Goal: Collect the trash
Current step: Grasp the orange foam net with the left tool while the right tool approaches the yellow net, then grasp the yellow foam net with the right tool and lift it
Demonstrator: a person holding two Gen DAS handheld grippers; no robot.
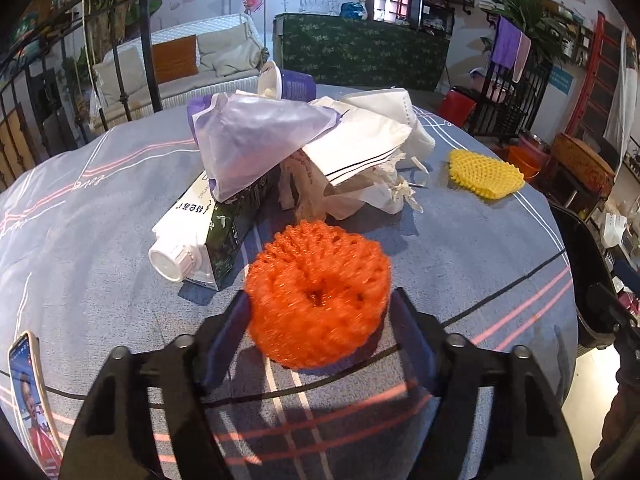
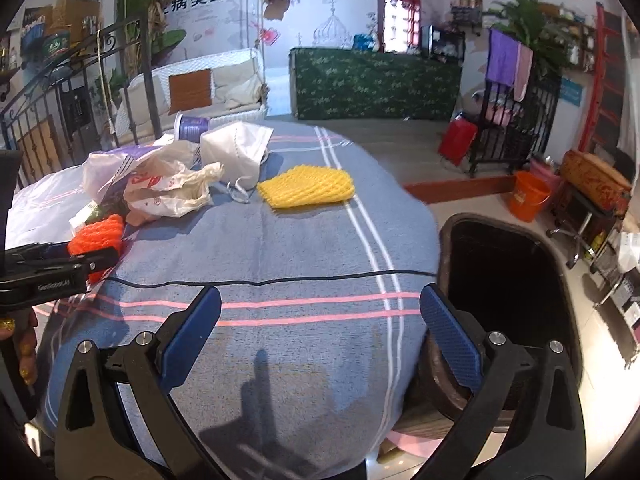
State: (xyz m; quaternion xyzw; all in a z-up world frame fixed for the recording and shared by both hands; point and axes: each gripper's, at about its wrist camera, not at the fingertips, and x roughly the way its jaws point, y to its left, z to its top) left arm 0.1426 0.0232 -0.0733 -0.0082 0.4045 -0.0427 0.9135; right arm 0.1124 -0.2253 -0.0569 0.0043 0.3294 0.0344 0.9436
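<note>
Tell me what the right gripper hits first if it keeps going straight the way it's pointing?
Probably only the bare tablecloth: the right gripper stands open with nothing between its fingers. The yellow foam net lies farther along, slightly left, though depth is hard to judge.

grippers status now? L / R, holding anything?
Left gripper: jaws around the orange foam net; pads look pressed against its sides.
Right gripper: jaws open wide, holding nothing, above the tablecloth.
</note>
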